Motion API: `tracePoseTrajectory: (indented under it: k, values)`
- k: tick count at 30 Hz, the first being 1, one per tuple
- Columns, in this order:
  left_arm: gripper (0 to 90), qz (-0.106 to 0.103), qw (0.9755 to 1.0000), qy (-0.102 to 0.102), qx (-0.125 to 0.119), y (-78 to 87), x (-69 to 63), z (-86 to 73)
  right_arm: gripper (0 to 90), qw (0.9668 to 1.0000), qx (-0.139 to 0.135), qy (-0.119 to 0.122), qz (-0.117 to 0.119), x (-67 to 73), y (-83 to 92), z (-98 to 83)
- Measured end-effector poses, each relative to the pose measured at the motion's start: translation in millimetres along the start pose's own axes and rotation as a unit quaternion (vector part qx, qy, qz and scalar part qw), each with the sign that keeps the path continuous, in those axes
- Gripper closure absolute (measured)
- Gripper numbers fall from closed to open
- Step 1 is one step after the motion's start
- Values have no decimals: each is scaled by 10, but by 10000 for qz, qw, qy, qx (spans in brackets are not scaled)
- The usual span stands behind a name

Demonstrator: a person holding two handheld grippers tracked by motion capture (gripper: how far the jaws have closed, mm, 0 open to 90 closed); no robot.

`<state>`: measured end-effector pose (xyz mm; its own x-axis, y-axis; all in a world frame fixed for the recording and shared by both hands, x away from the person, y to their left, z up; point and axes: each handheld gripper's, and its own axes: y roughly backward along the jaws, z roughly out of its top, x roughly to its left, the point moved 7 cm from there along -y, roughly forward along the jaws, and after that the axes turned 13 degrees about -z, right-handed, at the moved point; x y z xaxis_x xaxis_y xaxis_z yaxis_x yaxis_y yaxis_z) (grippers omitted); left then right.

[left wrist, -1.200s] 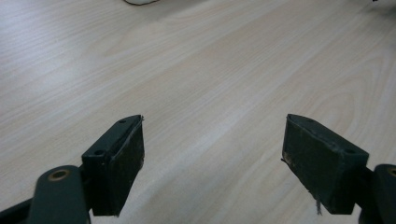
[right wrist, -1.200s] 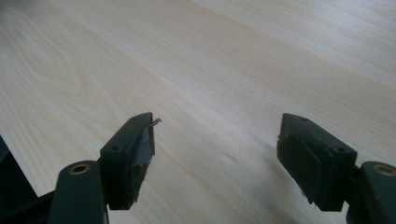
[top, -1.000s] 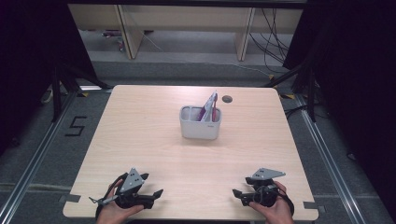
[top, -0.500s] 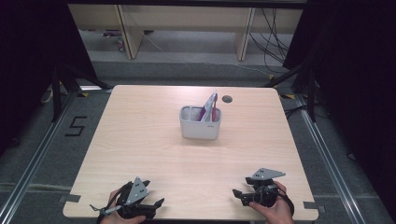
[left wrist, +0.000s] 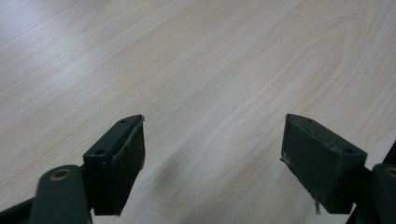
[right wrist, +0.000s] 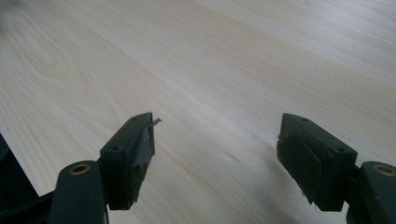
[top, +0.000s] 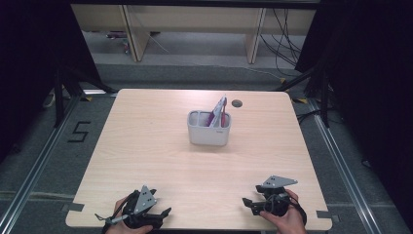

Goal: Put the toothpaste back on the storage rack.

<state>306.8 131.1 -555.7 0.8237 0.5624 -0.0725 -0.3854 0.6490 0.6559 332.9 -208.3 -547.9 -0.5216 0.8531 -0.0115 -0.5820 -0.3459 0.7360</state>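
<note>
Resting low at the near edge of the bench [top: 146, 146], both claws sit well apart from the one thing worth reaching for: a small grey holder [top: 208, 129] standing upright past the middle of the bench, toward the far side. The left claw [top: 163, 214] lies at the near left corner in the person's left hand [top: 127, 214], and the right claw [top: 249, 204] at the near right in the right hand [top: 285, 217]; I judge this a waiting stance, hands parked out of the way so the middle stays free for a reach forward.

Each claw is spread wide and grips nothing. In the left gripper view the two black jaws stand far apart with only pale wood grain between them, and the right gripper view tells the same story (a bit of torn padding sticks off the tip of its left jaw).

Several flat items [top: 217, 111], pinkish and grey, lean out of the holder toward its far right corner, propped by its rim; what they are is too small to tell. Just behind it lies a dark round cable hole [top: 237, 103] in the benchtop.

As for writing, a large "5" [top: 80, 131] is marked on the floor to the left of the bench. A faint mark on the holder's front cannot be read.
</note>
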Motion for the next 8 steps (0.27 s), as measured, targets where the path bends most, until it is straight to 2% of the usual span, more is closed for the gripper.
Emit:
tracePoseTrajectory:
  k: [2,3,5,6,8]
  values:
    - [211,41,9999,-89,95,12,27,-9,286,10000,-1,1,2,0,1,0]
    - [211,35,10000,-16,28,10,26,-3,285,10000,-6,15,-6,-3,0,0]
    - [211,131,9999,-33,20,35,72,-7,285,9999,-52,52,-70,-18,-1,3]
    - [211,112,9999,52,-42,39,80,-5,285,10000,-52,48,-70,-20,1,3]
    - [211,170,9998,31,89,65,119,-30,285,10000,-13,-19,-63,-15,10,2]
